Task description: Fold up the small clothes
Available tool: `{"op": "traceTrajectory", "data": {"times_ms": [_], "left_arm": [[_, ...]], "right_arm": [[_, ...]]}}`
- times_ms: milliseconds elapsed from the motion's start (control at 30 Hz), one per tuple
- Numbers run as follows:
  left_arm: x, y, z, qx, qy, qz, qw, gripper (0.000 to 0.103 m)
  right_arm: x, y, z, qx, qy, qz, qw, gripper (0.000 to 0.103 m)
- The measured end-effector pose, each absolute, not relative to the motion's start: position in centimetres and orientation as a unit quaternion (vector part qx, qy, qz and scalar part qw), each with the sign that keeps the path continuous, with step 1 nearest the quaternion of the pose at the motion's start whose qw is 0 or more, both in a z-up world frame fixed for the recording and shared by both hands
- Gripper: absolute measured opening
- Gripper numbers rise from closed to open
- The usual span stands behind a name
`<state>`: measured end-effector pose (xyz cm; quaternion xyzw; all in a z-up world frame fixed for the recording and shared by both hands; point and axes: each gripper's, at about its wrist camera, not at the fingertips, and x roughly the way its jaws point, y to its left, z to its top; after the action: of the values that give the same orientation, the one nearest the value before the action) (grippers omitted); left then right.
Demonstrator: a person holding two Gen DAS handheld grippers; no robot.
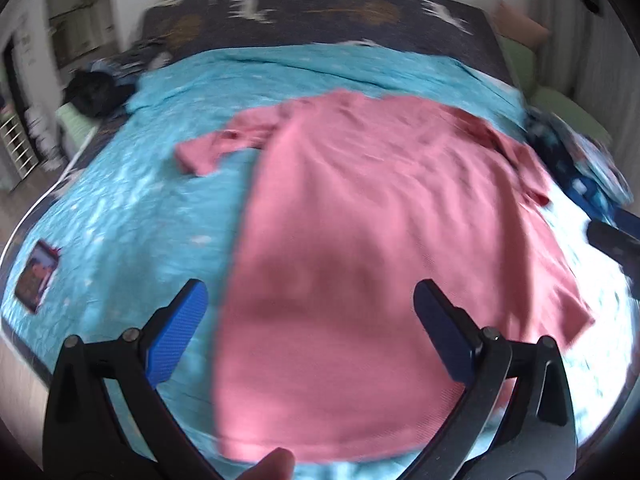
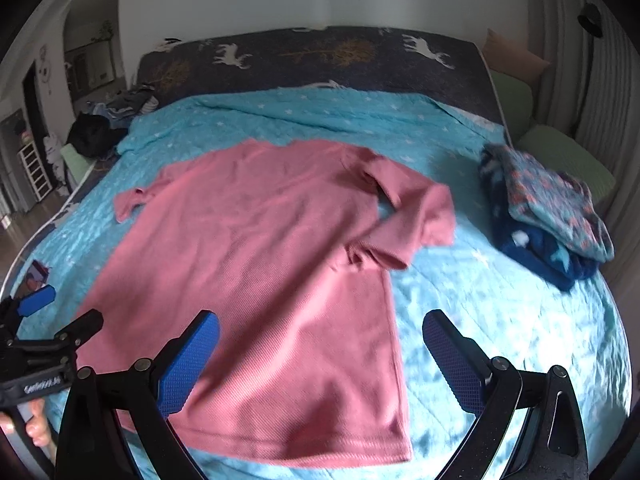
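Pink ribbed shirt (image 2: 256, 280), spread flat on turquoise bedspread (image 2: 500, 340), sleeves out, right sleeve bent inward

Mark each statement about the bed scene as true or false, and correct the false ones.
1. The pink shirt lies spread flat on the blue quilt. True.
2. The right tool is shut on the shirt's hem. False: it is open and holds nothing.
3. A stack of folded patterned clothes sits to the right of the shirt. True.
4. The left tool grips a sleeve. False: it is open, above the shirt's lower part.
5. Both sleeves are folded in over the shirt's body. False: the left sleeve sticks out onto the quilt.
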<state>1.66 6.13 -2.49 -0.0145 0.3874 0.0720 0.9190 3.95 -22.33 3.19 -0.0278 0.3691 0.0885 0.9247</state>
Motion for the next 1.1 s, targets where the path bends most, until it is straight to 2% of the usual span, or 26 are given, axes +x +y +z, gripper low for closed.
{"op": "traceTrajectory", "data": {"times_ms": [133,267,333,400,467,533,600,633,700,933,1067,1100], "left_arm": [[4.0,11.9,-1.5,-0.05,0.371,0.129,0.918,0.102],[7.6,16.5,-1.5,-0.058,0.376,0.167,0.91,0.102],[8.9,17.6,-2.1,-0.062,0.387,0.171,0.904,0.102],[9.6,19.1,-2.8,-0.09,0.396,0.163,0.899,0.102],[9.9,20.2,-3.6,-0.111,0.4,0.16,0.895,0.102],[10.4,21.1,-4.4,-0.123,0.405,0.162,0.891,0.102],[11.3,21.8,-4.9,-0.13,0.408,0.16,0.889,0.1],[11.9,22.0,-5.1,-0.132,0.408,0.156,0.89,0.091],[13.4,22.5,-5.7,-0.137,0.416,0.143,0.887,0.081],[17.3,24.1,-7.6,-0.171,0.436,0.112,0.876,0.081],[17.9,24.8,-8.0,-0.198,0.428,0.099,0.877,0.081],[18.2,25.0,-8.1,-0.206,0.428,0.096,0.875,0.081]], "right_arm": [[5.3,-19.9,4.3,-0.051,0.352,0.11,0.928,0.103],[7.6,-17.9,4.0,-0.024,0.384,0.166,0.908,0.1],[9.8,-16.4,4.0,-0.011,0.41,0.2,0.89,0.085],[11.9,-14.4,3.9,-0.017,0.426,0.227,0.876,0.055],[14.6,-11.7,3.8,-0.031,0.444,0.255,0.859,0.038],[17.0,-8.9,3.6,-0.036,0.462,0.282,0.84,0.029],[20.0,-5.4,2.9,-0.034,0.49,0.318,0.811,0.028],[21.5,-3.5,2.3,-0.028,0.505,0.335,0.795,0.028],[24.1,-0.3,0.8,-0.018,0.538,0.364,0.76,0.028],[31.3,6.7,-3.2,0.074,0.618,0.379,0.684,0.03],[33.3,8.3,-4.2,0.092,0.632,0.372,0.674,0.058],[33.6,8.7,-4.4,0.091,0.632,0.368,0.676,0.059]]}}
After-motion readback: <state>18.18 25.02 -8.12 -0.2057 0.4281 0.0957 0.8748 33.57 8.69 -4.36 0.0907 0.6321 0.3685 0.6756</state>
